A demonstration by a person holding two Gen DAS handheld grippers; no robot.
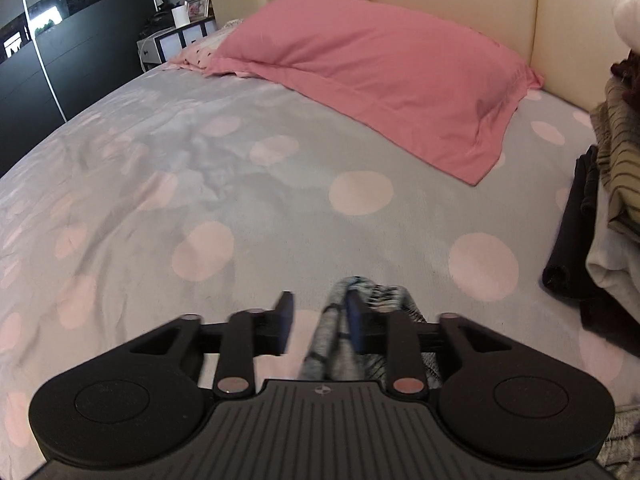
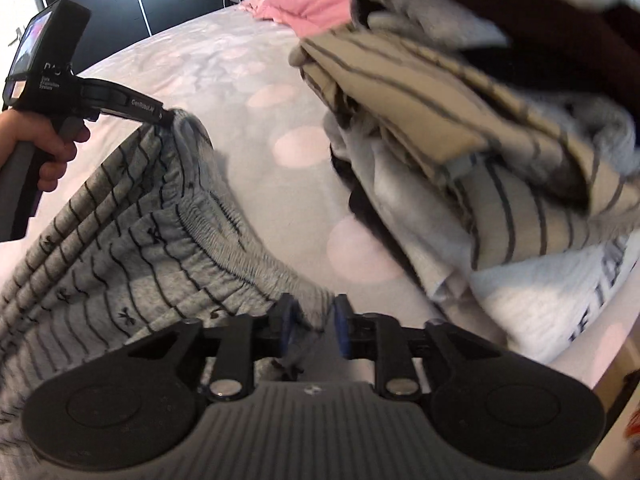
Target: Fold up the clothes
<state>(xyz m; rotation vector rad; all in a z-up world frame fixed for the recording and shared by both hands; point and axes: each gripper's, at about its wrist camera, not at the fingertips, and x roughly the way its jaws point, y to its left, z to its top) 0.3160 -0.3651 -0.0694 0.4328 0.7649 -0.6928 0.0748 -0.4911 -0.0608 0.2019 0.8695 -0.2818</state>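
Beneath both grippers, grey trousers [image 2: 132, 240] (legs cropped).

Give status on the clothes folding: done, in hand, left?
Done: nothing visibly folded. In hand: the grey striped garment hangs by its waistband between the left gripper and right gripper, unfolded. Left: folding it, plus the clothes pile on the bed.

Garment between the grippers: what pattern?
Grey garment with thin dark stripes and small cross marks; clearest in the right wrist view.
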